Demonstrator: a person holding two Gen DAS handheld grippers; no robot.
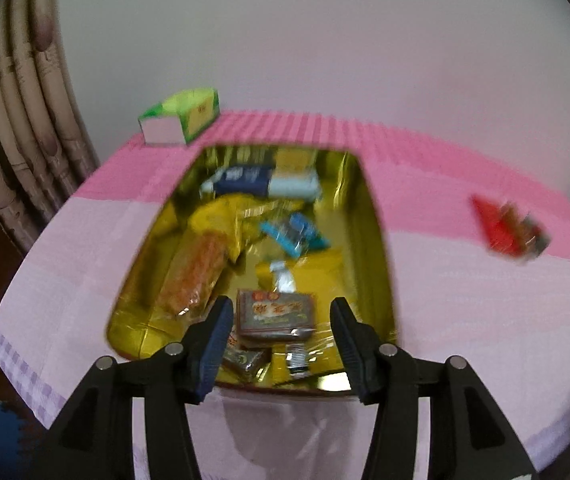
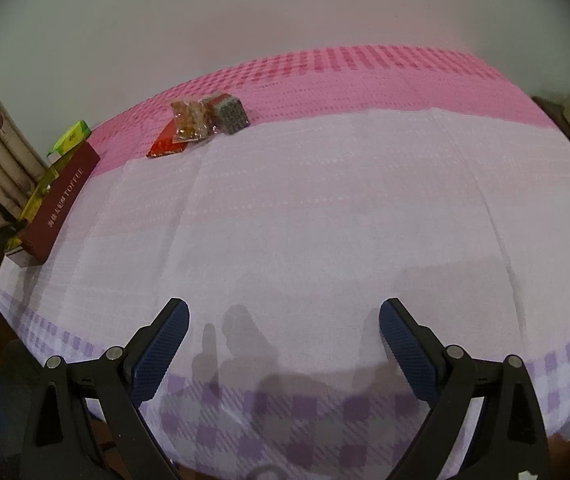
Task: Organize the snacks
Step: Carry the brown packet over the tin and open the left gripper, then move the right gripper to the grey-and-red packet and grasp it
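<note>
Left tongs (image 1: 281, 338) gape, empty, inside gold tin's (image 1: 377, 216) near rim.

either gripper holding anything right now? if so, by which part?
Nothing held. The left gripper is open above the brown packet in the gold tin, pads clear of it. The right gripper is open over bare tablecloth.

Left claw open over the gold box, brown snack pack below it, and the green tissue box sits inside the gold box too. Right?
One error: the green tissue box sits outside the gold box, on the pink cloth beyond its far left corner, as the left wrist view shows. The rest holds: the left claw is open over the box, with the brown snack pack below it.
</note>
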